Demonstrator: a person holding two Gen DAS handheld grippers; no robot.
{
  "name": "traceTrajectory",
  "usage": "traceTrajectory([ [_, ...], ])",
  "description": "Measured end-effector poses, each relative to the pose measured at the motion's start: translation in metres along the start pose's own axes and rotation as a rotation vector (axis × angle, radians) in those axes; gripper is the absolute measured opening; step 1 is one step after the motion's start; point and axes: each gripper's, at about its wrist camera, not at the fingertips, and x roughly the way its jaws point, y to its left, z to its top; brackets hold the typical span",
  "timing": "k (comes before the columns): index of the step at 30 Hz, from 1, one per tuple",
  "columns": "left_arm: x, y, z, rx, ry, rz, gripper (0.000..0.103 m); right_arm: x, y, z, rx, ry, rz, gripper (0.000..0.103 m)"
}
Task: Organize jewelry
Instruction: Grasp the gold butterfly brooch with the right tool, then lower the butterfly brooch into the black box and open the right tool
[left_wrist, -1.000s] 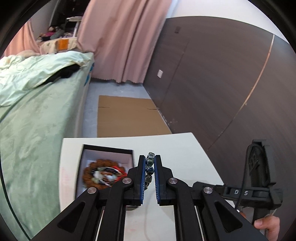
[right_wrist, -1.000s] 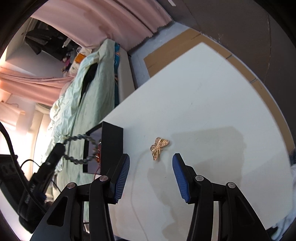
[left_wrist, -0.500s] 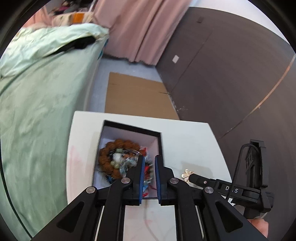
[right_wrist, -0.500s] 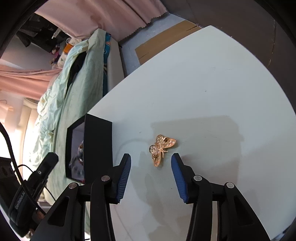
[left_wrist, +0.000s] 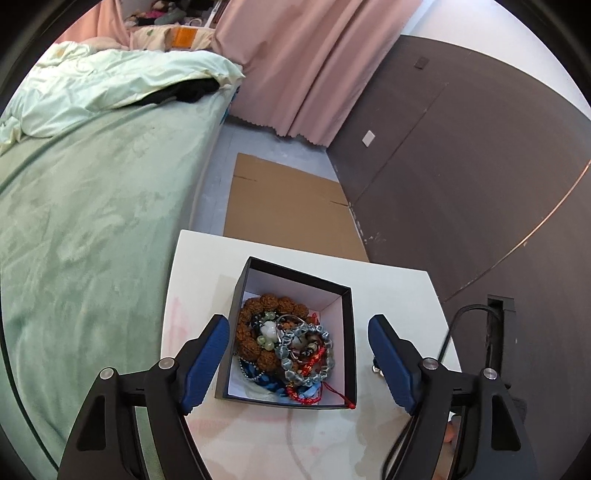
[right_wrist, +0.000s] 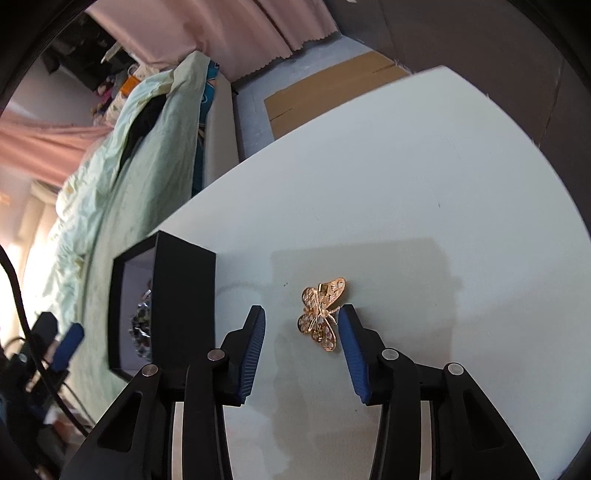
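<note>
Left tongs (left_wrist: 297, 354): I read them spread wide and empty, blue pads either side of the black box (left_wrist: 349, 317). Grey bead bracelet (left_wrist: 309, 350) lies inside the box on top of the heap, beside the brown bead bracelet (left_wrist: 258, 325) and over a red cord (left_wrist: 314, 397) at the near edge.

Right tongs (right_wrist: 301, 349): parted, holding nothing, low over the white counter (right_wrist: 424, 192). Gold butterfly brooch (right_wrist: 323, 314) rests flat on the counter between the pads, its near wing just beside the right pad; I cannot tell whether they touch. Box stands left of the brooch.

Beyond: green bed (left_wrist: 85, 206) left, flat cardboard (left_wrist: 288, 206) on the floor past the counter, pink curtain (left_wrist: 295, 62) far.
</note>
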Motion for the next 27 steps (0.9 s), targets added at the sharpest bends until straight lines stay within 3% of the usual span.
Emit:
traceTrajectory([
  [4, -0.004, -0.002, -0.001, 0.017, -0.017, 0.009, 0.078, -0.001, 0.003, -0.001, -0.023, -0.028, -0.098, 0.015],
  [10, -0.013, -0.002, -0.004, 0.035, -0.038, 0.030, 0.078, -0.015, -0.014, -0.002, 0.056, -0.032, 0.004, 0.014],
  [15, -0.026, 0.001, -0.006, 0.037, -0.069, 0.033, 0.079, -0.039, -0.010, -0.009, 0.053, -0.089, 0.103, 0.014],
  [22, -0.042, 0.005, -0.010, 0.039, -0.110, 0.031, 0.101, -0.062, 0.020, -0.015, -0.007, -0.192, 0.243, 0.014],
  [27, -0.054, 0.011, -0.011, 0.034, -0.125, 0.035, 0.103, -0.060, 0.050, -0.021, -0.061, -0.204, 0.331, 0.014],
])
